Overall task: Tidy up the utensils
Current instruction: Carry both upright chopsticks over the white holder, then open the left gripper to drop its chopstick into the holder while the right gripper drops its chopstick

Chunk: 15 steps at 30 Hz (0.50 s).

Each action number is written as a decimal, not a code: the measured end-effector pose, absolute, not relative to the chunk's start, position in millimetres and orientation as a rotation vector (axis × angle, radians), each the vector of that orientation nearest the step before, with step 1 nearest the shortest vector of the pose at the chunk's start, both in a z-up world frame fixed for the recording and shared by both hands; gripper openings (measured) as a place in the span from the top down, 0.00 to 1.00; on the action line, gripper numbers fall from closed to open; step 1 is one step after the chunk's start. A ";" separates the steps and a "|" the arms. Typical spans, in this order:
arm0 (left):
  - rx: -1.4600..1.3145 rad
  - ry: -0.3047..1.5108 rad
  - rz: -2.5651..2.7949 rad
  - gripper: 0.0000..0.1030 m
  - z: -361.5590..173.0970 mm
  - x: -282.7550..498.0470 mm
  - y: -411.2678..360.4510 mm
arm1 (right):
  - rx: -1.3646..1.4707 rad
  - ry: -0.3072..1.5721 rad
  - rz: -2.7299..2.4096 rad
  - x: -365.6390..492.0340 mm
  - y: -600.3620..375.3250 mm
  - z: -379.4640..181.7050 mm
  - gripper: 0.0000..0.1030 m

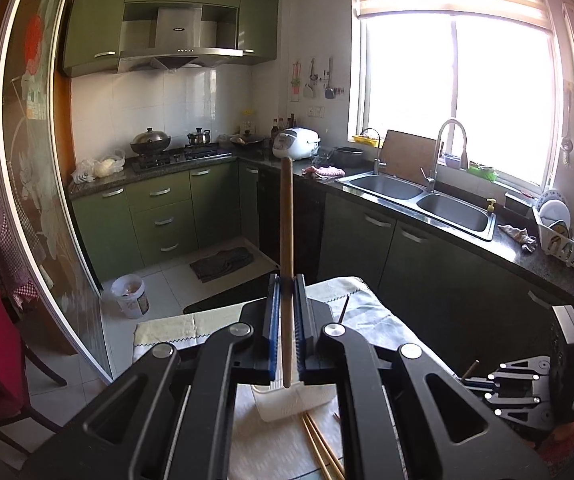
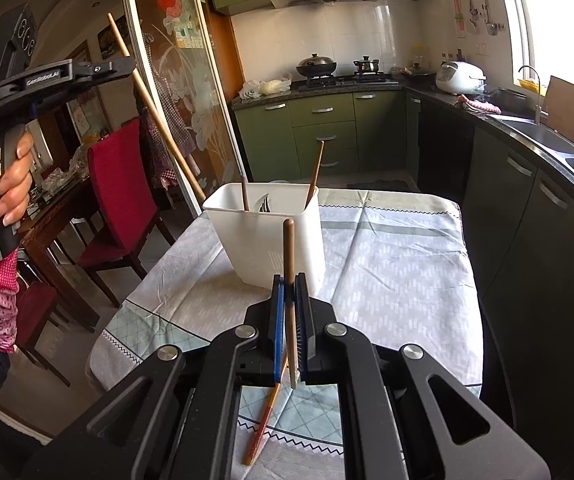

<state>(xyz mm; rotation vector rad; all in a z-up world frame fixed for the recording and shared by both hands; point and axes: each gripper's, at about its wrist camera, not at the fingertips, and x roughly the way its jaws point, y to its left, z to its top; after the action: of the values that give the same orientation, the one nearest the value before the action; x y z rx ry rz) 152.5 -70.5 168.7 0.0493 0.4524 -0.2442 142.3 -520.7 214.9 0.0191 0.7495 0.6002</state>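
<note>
My left gripper [image 1: 285, 280] is shut on a long wooden chopstick [image 1: 286, 240] that stands upright above the white utensil holder [image 1: 299, 400]. From the right wrist view the left gripper [image 2: 125, 66] is held high at the left, its chopstick [image 2: 155, 116] slanting down toward the holder [image 2: 263, 240]. My right gripper [image 2: 289, 280] is shut on a brown chopstick [image 2: 289, 256], just in front of the holder. The holder has two sticks and dark utensils in it. Loose chopsticks lie on the cloth [image 1: 323, 448], and one lies under the right gripper [image 2: 265, 420].
The table has a pale patterned cloth [image 2: 387, 280]. A red chair [image 2: 119, 208] stands at its left. Green cabinets and a dark counter with a sink [image 1: 419, 196] run along the right. A bucket [image 1: 129, 294] and a mat sit on the floor.
</note>
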 end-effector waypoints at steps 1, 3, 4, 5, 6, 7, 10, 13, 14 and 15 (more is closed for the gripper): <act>0.048 0.454 -0.236 0.94 166.5 160.8 -72.5 | 0.024 0.748 0.599 143.2 -522.5 215.1 0.94; 0.053 0.473 -0.219 0.94 158.4 177.4 -77.4 | 0.036 0.740 0.600 144.5 -526.2 216.7 0.94; 0.051 0.490 -0.211 0.94 151.6 185.3 -78.8 | 0.042 0.735 0.602 144.9 -527.3 218.3 0.94; 0.049 0.512 -0.205 0.94 144.3 192.8 -79.5 | 0.046 0.729 0.604 144.8 -527.7 220.8 0.94; 0.051 0.534 -0.196 0.94 135.5 199.7 -79.8 | 0.047 0.724 0.607 145.2 -528.1 223.5 0.94; 0.056 0.557 -0.187 0.94 126.8 206.1 -81.1 | 0.047 0.717 0.609 145.6 -527.6 226.5 0.94; 0.071 0.629 -0.184 0.94 100.5 222.7 -83.1 | 0.044 0.690 0.619 146.0 -523.8 238.6 0.94; 0.070 0.689 -0.188 0.94 80.6 230.8 -83.2 | 0.042 0.640 0.622 146.6 -517.5 256.6 0.94; 0.072 0.699 -0.190 0.92 76.5 230.8 -82.3 | 0.046 0.621 0.623 148.1 -515.4 263.2 0.94; 0.071 0.702 -0.190 0.89 74.7 230.2 -81.2 | 0.048 0.602 0.623 150.0 -513.2 270.6 0.94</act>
<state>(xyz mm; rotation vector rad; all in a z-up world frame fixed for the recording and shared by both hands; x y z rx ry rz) 230.2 -81.2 74.7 0.0706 0.7024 -0.1901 150.0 -513.2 270.6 0.0482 0.6024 0.6230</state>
